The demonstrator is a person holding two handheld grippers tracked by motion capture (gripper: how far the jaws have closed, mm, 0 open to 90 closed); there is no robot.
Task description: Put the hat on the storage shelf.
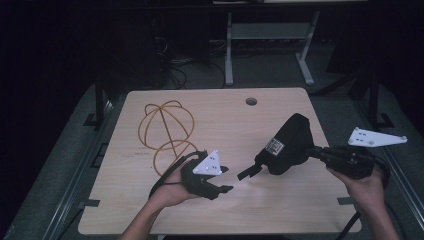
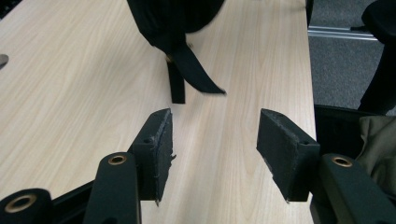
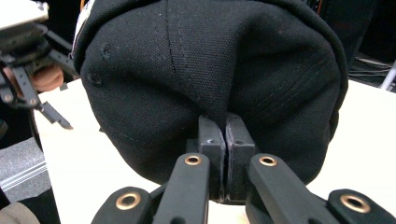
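Observation:
A black cap [image 1: 289,145] hangs above the light wooden table [image 1: 225,125], right of the middle, with its back straps [image 1: 248,172] dangling toward the left. My right gripper [image 3: 225,144] is shut on a fold of the cap's cloth [image 3: 210,70]. My left gripper [image 1: 224,179] sits low over the table at front centre, jaws open and bare, pointing at the cap. Along its own jaws [image 2: 214,140], the cap's straps [image 2: 187,74] hang a little ahead, apart from the pads.
A hat stand of thin yellow wire [image 1: 167,132] sits on the table's left half. A round cable hole [image 1: 251,101] is near the far edge. A white desk frame [image 1: 270,45] stands on the floor beyond the table.

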